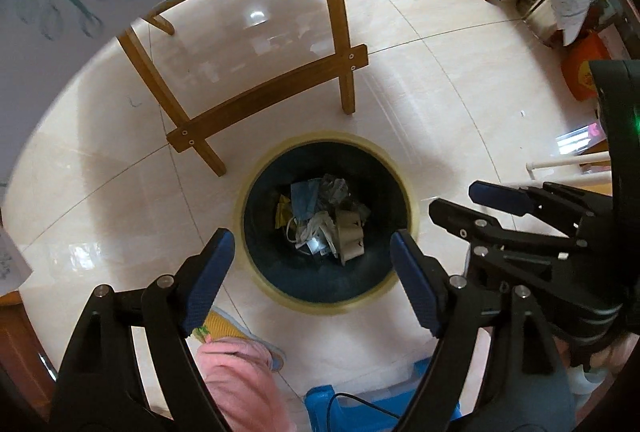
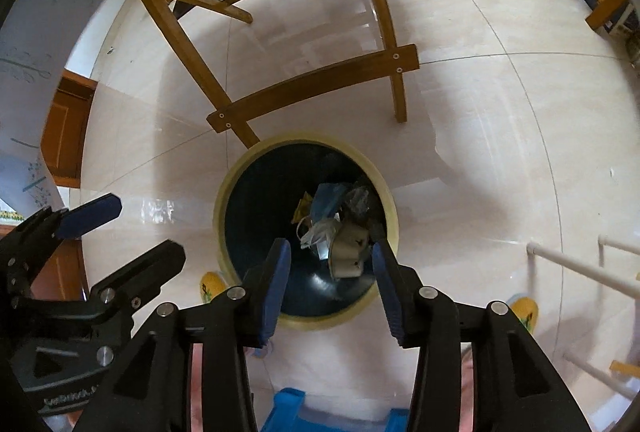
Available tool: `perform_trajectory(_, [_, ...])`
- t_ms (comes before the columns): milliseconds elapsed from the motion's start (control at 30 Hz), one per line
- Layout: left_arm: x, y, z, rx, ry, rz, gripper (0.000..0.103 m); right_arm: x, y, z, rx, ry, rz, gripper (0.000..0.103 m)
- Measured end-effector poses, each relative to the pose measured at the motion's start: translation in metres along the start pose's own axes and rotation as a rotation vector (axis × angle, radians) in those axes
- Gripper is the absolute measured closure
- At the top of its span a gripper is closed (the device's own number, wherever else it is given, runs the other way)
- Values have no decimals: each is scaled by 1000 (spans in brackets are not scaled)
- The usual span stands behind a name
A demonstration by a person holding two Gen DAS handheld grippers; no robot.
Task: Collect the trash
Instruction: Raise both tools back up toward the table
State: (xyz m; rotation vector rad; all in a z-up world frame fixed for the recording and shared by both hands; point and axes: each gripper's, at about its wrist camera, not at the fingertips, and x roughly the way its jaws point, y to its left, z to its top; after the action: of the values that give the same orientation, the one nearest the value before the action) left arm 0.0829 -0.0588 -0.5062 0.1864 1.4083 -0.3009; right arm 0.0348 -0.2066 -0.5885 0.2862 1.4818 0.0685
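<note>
We hold both grippers above the round trash bin [image 1: 326, 224], which stands on the tiled floor [image 1: 400, 32] just in front of a wooden chair [image 1: 264, 88]; one chair leg meets the floor right beside the bin's far rim. The left gripper [image 1: 312, 272] points straight down with its jaws spread wide and nothing between them. The right gripper [image 2: 326, 284] has its jaws part open, and they too are empty. The trash [image 1: 320, 220] lies at the bottom of the bin against the dark liner: a blue face mask [image 2: 330, 204], crumpled white paper [image 2: 318, 232], a yellow wrapper [image 2: 304, 210] and a beige cardboard piece [image 2: 350, 252].

From here the main risk, as we judge it, is collision. The two grippers hang close together over one opening, so either hand swinging away could knock the other. Dropping lower could catch a finger on the rim and tip the bin. We cannot tell whether more litter remains elsewhere, so leaving pieces behind is possible. A slippered foot [image 1: 218, 328] sits near the bin's near edge and could nudge it.
</note>
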Motion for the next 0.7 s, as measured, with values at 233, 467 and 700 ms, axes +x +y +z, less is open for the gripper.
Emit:
perform_trajectory(233, [-73,-11,4,25,-37,-12,25,-62,10,3,-2,-27,-5,58])
perform_trajectory(467, [-148,-11,19,38,-86,-40,25,-131,21,8,10,-63,15,57])
perform_trajectory(700, [-232,-11,35,59,-174,-61,25,-210,38,13,5,-142,51,57])
